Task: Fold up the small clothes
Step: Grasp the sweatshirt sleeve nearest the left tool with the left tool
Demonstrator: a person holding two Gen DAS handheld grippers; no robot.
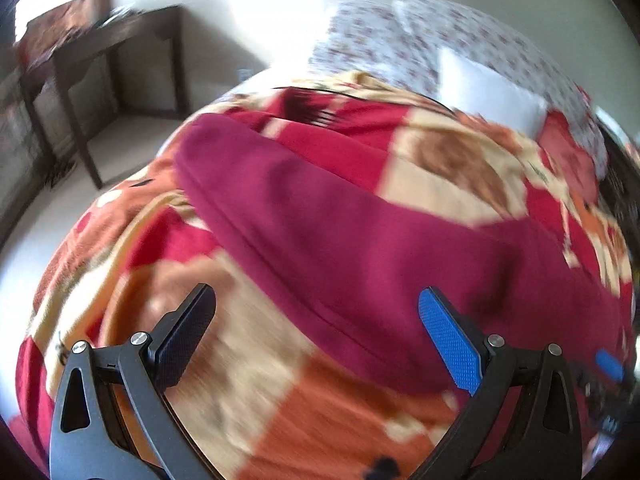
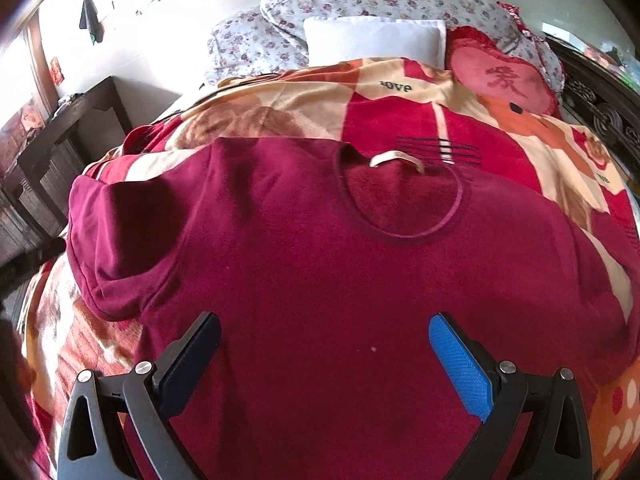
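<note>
A dark red shirt (image 2: 320,272) lies flat on a blanket (image 2: 500,148) on the bed. Its round neck faces the pillows (image 2: 376,36), and one sleeve is bent over. The left gripper (image 1: 316,320) and right gripper (image 2: 324,336) hang above with fingers wide apart, holding nothing.

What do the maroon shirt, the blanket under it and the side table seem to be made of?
Maroon shirt: soft knit, probably cotton, matte, with a ribbed neckline. Patterned blanket: looks like plush fleece, printed in red, orange and cream, though the pile is hard to confirm. Side table: dark-stained wood by the look of it.
</note>
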